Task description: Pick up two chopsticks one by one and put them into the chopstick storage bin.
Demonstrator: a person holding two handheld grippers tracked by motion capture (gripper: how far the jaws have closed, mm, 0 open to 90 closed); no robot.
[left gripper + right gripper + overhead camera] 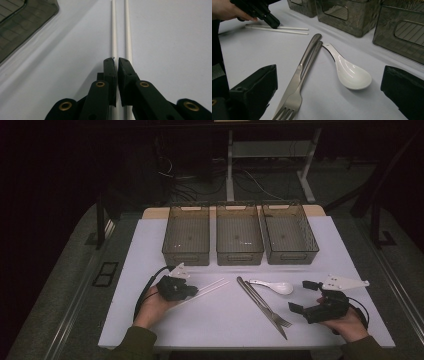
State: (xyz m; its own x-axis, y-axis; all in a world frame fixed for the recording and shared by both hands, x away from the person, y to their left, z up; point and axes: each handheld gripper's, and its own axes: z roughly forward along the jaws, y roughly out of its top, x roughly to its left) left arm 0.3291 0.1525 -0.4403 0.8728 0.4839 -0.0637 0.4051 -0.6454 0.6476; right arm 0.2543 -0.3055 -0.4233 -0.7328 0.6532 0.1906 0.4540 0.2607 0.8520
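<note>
White chopsticks point(114, 37) on worktop point(215, 320), left gripper point(117, 61) jaws closed together above them, gripping nothing. Right gripper point(305, 296) at 3 o'clock, jaws wide, empty.

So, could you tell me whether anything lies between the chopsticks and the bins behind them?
Nothing visible does. The chopsticks lie under the left claw, and the white mat between them and the three bins is bare; the knife, fork and spoon lie off to the right.

Dark room, cabled floor point(260, 182)
</note>
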